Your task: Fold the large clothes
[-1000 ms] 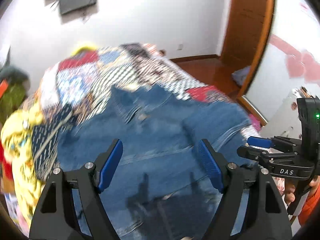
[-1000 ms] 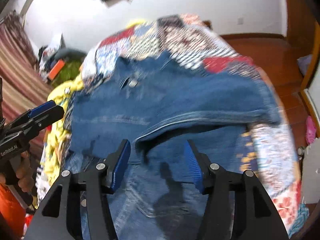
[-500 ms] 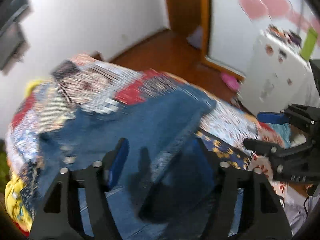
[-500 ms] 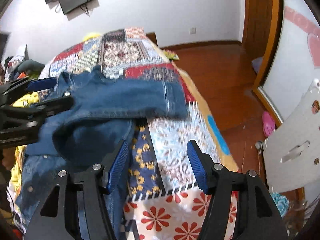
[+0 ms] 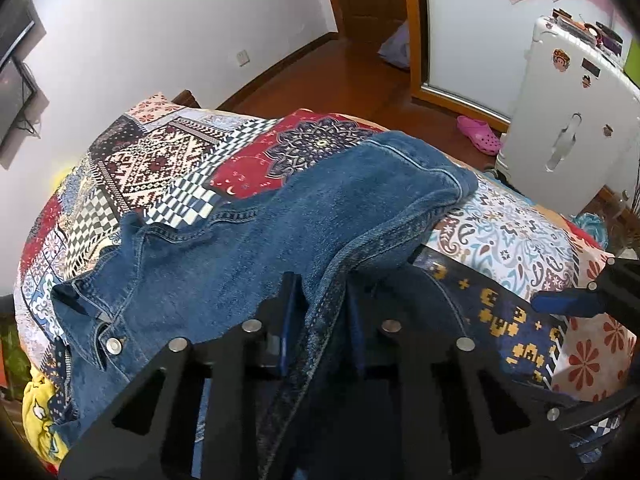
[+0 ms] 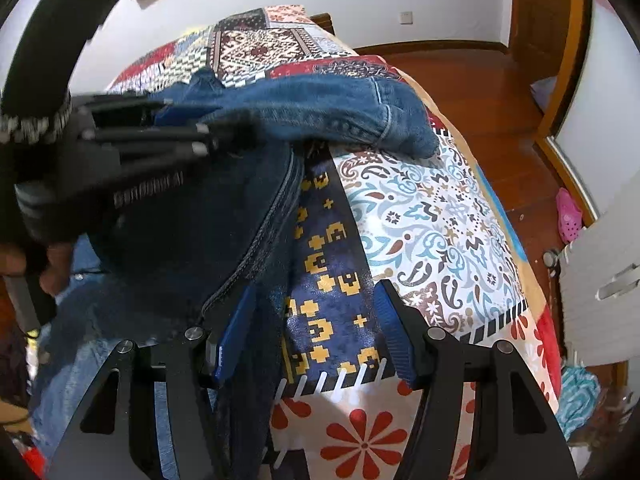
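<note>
denim jacket (image 5: 304,216) on patchwork bedspread (image 5: 168,156)

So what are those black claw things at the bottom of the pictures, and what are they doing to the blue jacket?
Those claws are grabbing tools. A person holds one in each hand, and each tool has a little camera looking along its two fingers. That is why you get two pictures: one from the left tool, one from the right.

Both look down at a bed with a patchwork quilt. On it lies a blue denim jacket, partly folded.

The left gripper has just been closing, and its fingers now pinch the jacket's stitched edge. You can see it from the side in the right tool's picture too.

The right gripper is open over the jacket's edge and the quilt, holding nothing.

The person is folding the jacket.
</note>
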Demonstrator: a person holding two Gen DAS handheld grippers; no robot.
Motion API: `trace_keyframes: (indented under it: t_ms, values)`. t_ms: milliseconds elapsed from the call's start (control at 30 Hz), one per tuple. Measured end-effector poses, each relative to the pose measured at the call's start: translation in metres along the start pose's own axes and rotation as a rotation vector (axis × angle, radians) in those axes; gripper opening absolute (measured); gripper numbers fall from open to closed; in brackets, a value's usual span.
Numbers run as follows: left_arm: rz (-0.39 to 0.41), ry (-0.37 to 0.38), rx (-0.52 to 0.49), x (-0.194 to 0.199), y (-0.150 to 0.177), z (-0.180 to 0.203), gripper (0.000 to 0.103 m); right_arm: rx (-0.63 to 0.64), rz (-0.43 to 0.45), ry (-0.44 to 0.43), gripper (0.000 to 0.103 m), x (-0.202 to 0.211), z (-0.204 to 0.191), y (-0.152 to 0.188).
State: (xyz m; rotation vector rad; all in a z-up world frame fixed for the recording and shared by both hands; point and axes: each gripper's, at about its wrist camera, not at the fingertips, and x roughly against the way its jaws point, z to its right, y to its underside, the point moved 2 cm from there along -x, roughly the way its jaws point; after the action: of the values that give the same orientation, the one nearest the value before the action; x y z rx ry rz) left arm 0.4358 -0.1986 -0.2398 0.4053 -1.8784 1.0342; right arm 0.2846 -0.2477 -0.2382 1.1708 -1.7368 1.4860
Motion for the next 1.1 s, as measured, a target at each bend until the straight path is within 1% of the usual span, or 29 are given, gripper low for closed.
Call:
trace_keyframes:
  t_ms: [100, 133, 233, 300, 333, 433, 533, 667, 767, 833, 867, 967, 1000, 1033, 1100]
  values:
    - [0.037, -0.016, 0.056, 0.016, -0.004, -0.014, 0.013, 0.020, -0.002, 0.006, 0.058, 0.001, -0.001, 0.000]
    - [0.056, -0.013, 0.088, 0.025, -0.006, -0.022, 0.013, 0.020, -0.007, 0.005, 0.058, 0.001, 0.000, 0.000]
    - [0.099, -0.013, 0.144, 0.046, -0.006, -0.047, 0.011, 0.034, -0.014, 0.016, 0.058, 0.000, -0.001, 0.000]
    - [0.125, -0.009, 0.190, 0.064, 0.006, -0.069, 0.011, 0.046, -0.018, 0.030, 0.058, -0.001, -0.004, 0.000]
    - [0.128, -0.011, 0.223, 0.071, 0.018, -0.082, 0.011, 0.054, -0.019, 0.036, 0.058, -0.001, -0.005, 0.000]
    - [0.110, -0.034, 0.280, 0.080, 0.051, -0.109, 0.011, 0.070, -0.020, 0.050, 0.058, -0.001, -0.007, 0.001]
    - [0.064, -0.047, 0.366, 0.084, 0.099, -0.135, 0.011, 0.074, -0.024, 0.052, 0.058, -0.002, -0.008, 0.001]
    - [-0.016, -0.035, 0.425, 0.075, 0.153, -0.141, 0.012, 0.073, -0.031, 0.047, 0.058, -0.002, -0.008, -0.001]
    - [-0.078, -0.014, 0.428, 0.062, 0.178, -0.132, 0.012, 0.067, -0.040, 0.051, 0.059, -0.003, -0.009, -0.002]
    - [-0.083, -0.027, 0.401, 0.062, 0.183, -0.124, 0.012, 0.063, -0.046, 0.061, 0.059, -0.003, -0.010, -0.002]
    - [-0.078, -0.053, 0.371, 0.064, 0.182, -0.118, 0.012, 0.060, -0.048, 0.064, 0.059, -0.003, -0.010, -0.003]
    - [-0.066, -0.099, 0.293, 0.075, 0.174, -0.108, 0.013, 0.046, -0.058, 0.069, 0.059, -0.001, -0.009, -0.007]
    - [-0.060, -0.112, 0.266, 0.079, 0.169, -0.104, 0.013, 0.057, -0.085, 0.071, 0.059, 0.001, -0.010, -0.008]
    - [-0.053, -0.118, 0.252, 0.083, 0.168, -0.103, 0.014, 0.054, -0.073, 0.073, 0.059, 0.005, -0.010, -0.012]
    - [-0.035, -0.121, 0.232, 0.088, 0.160, -0.105, 0.020, 0.048, -0.047, 0.067, 0.059, 0.011, -0.012, -0.018]
